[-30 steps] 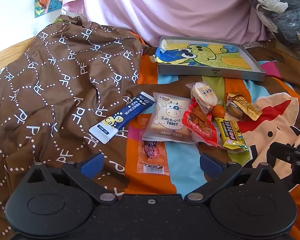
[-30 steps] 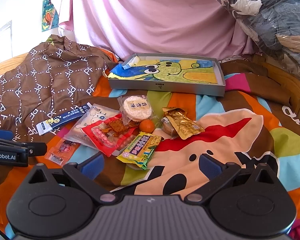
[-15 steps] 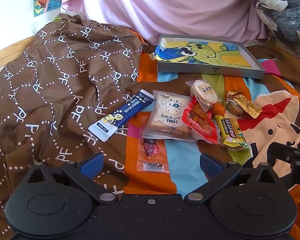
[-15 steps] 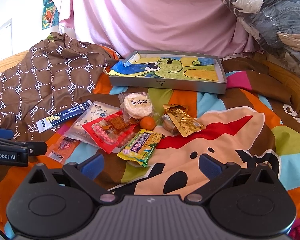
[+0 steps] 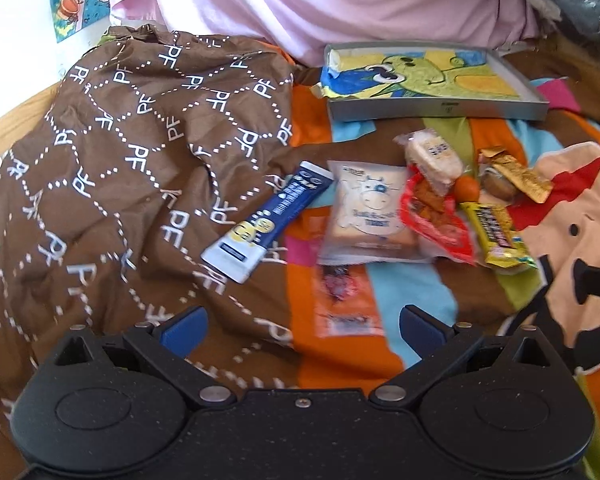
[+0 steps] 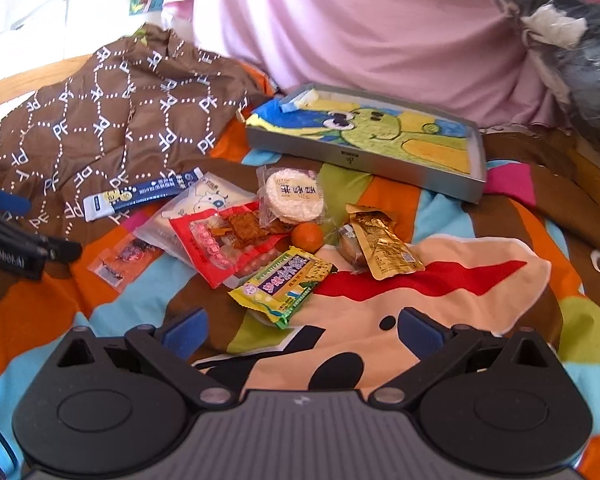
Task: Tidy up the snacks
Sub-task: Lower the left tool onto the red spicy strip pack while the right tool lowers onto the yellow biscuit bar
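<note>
Several snacks lie on a colourful blanket: a blue stick pack, a toast bag, a red packet, a round rice cracker, a small orange, a gold packet, a yellow-green bar and a clear sausage pack. A grey tray with a cartoon lining sits behind them. My left gripper is open just before the sausage pack. My right gripper is open near the yellow-green bar.
A brown patterned cloth is heaped on the left. Pink fabric hangs behind the tray, and bagged clothes pile up at the right. A wooden bed edge shows at far left.
Both grippers have moved forward toward the snacks, which now look larger. The right view has swung left and tilted. Nothing was picked up.
</note>
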### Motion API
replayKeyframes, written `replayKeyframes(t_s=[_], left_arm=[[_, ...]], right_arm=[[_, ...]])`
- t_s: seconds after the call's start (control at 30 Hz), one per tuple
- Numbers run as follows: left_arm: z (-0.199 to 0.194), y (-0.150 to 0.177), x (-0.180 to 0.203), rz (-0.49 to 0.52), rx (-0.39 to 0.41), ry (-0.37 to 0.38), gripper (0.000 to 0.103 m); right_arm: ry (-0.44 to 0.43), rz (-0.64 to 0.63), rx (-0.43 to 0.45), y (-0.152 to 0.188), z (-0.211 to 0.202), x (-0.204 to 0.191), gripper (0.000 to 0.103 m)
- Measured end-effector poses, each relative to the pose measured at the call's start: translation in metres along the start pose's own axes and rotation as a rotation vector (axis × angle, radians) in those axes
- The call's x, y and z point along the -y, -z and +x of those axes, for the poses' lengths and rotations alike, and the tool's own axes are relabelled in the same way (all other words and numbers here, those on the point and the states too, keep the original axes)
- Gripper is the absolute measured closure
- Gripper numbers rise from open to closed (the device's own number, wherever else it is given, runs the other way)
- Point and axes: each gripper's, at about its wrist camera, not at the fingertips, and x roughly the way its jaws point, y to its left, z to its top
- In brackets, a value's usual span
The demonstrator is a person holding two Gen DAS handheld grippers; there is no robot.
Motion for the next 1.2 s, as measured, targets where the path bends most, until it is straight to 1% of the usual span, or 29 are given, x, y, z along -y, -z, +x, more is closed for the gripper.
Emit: replayKeyframes(t_s=[0.23,0.33,0.4,0.47,0.57,0.63,0.7,0.77,0.83,0.9,0.97,1.03,1.1,1.2], left_arm=[[0.020,-0.041,-0.011,0.105,-0.064,0.006,0.001],[0.034,-0.060,-0.006,0.127,-0.098,0.015,0.002],[0.041,-0.069,0.000,0.130,-0.086,0.027,0.002],[0.048,-0.079,0.008,0.131,-0.060,0.049,0.002],[0.058,-0.090,0.019,0.086,-0.002,0.098,0.002],[0.065,-0.095,0.027,0.057,0.038,0.137,0.002],[0.076,-0.097,0.037,0.058,0.058,0.166,0.002],[0.088,-0.097,0.045,0.081,0.042,0.189,0.004],[0.099,-0.096,0.051,0.100,0.018,0.213,0.008],[0.106,-0.096,0.053,0.101,0.017,0.229,0.010],[0.113,-0.095,0.053,0.098,0.006,0.254,0.010],[0.119,-0.094,0.052,0.083,-0.018,0.279,0.013],[0.123,-0.094,0.051,0.064,-0.037,0.301,0.016],[0.124,-0.091,0.052,0.063,-0.038,0.333,0.018]], right_arm=[[-0.045,-0.053,-0.083,-0.029,0.030,0.017,0.000],[-0.046,-0.088,-0.068,-0.036,0.043,0.015,0.000],[-0.041,-0.088,-0.051,-0.037,0.049,0.013,0.000],[-0.017,-0.065,-0.045,-0.037,0.056,0.012,0.000],[-0.003,-0.031,-0.075,-0.034,0.070,0.010,0.000],[-0.002,-0.032,-0.080,-0.031,0.077,0.007,0.000],[0.008,-0.036,-0.073,-0.029,0.084,0.004,0.000],[0.002,-0.032,-0.083,-0.028,0.091,0.002,0.000],[-0.013,-0.034,-0.099,-0.029,0.097,0.000,0.000],[-0.047,-0.047,-0.104,-0.028,0.103,0.000,0.000],[-0.056,-0.059,-0.109,-0.028,0.107,-0.002,0.000],[-0.056,-0.062,-0.118,-0.027,0.113,-0.001,0.001],[-0.062,-0.051,-0.127,-0.026,0.116,0.000,0.003],[-0.062,-0.044,-0.143,-0.022,0.120,0.003,0.008]])
